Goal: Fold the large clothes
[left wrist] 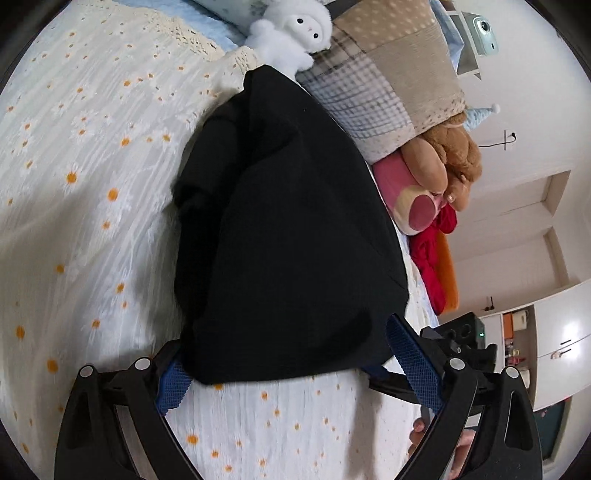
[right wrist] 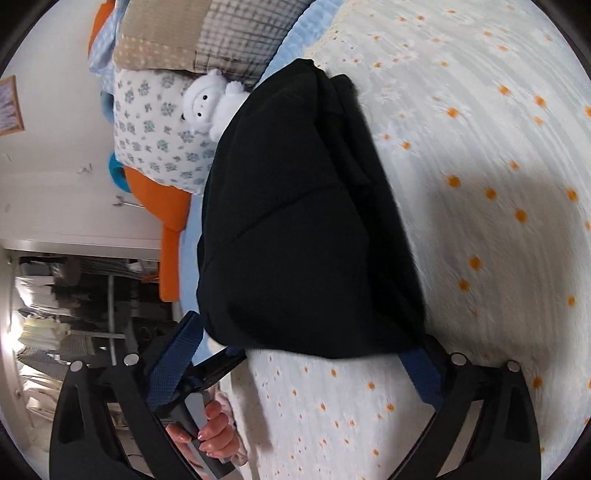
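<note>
I look down along my left gripper (left wrist: 291,373). It tips down toward the bed, and its two black arms are spread far apart. Nothing is pinched between them. The blue pads (left wrist: 413,358) look bumpy, like a little grid. The near edge of the black garment (left wrist: 288,229) lies just ahead, between the two pads, but I cannot tell if the pads touch it. It is soft, dark cloth, folded into a thick bundle with a round near end and a narrow far end.

My right gripper (right wrist: 306,369) is tipped down the same way, with its jaws wide apart too. It holds nothing. The same black garment (right wrist: 306,221) sits right in front of it, between its blue fingers (right wrist: 173,365).

Low beside the right gripper I see a hand (right wrist: 208,432) wrapped around the grey handle of the other gripper.

The garment rests on a white bedspread (left wrist: 92,184) with small orange dots. It looks fuzzy and has wavy lines.

Past the far end of the garment sits a fluffy white toy (left wrist: 291,33). Beside it lies a checked patchwork pillow (left wrist: 391,74), and next to that a brown plush toy (left wrist: 454,158).
</note>
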